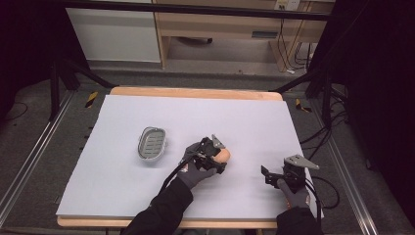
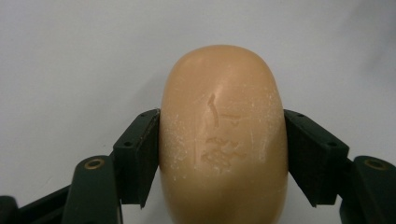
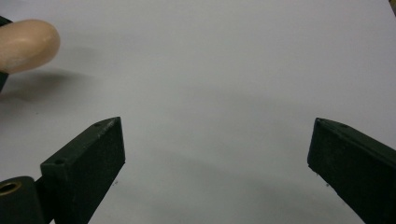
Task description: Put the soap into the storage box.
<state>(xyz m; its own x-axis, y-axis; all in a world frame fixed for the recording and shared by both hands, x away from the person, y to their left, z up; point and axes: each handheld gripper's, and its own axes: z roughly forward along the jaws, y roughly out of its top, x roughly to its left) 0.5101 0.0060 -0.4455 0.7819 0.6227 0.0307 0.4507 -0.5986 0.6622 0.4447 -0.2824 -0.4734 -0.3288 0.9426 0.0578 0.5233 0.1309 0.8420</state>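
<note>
High view: the left gripper (image 1: 219, 157), held in a grey-gloved hand (image 1: 195, 169) with a dark sleeve, sits near the middle of the white sheet (image 1: 122, 191) that covers the wooden table (image 1: 195, 92). At its tip is a rounded, peach-coloured bar of soap (image 1: 224, 155), most of it hidden under the gripper's body, so the grip itself cannot be judged from here. A small oval grey metal soap dish (image 1: 151, 143) with a slotted bottom lies on the sheet to the left of that hand, near it but apart. The right gripper (image 1: 266, 174) rests near the sheet's right front corner, well apart from the soap.

The left gripper view gives what the high view hides: the soap (image 2: 223, 135) lies lengthwise between the two black jaws, and both pads (image 2: 148, 156) press flat against its long sides, so this gripper is clamped on the bar. A stamped emblem and pale scuffs show on the soap's top face, with the white sheet (image 2: 70, 56) behind it.

The right gripper view shows that gripper (image 3: 217, 142) with its jaws standing wide apart over the bare sheet (image 3: 224, 70), nothing between them. At the top left corner one rounded end of the soap (image 3: 28, 44) appears above its own shadow.
</note>
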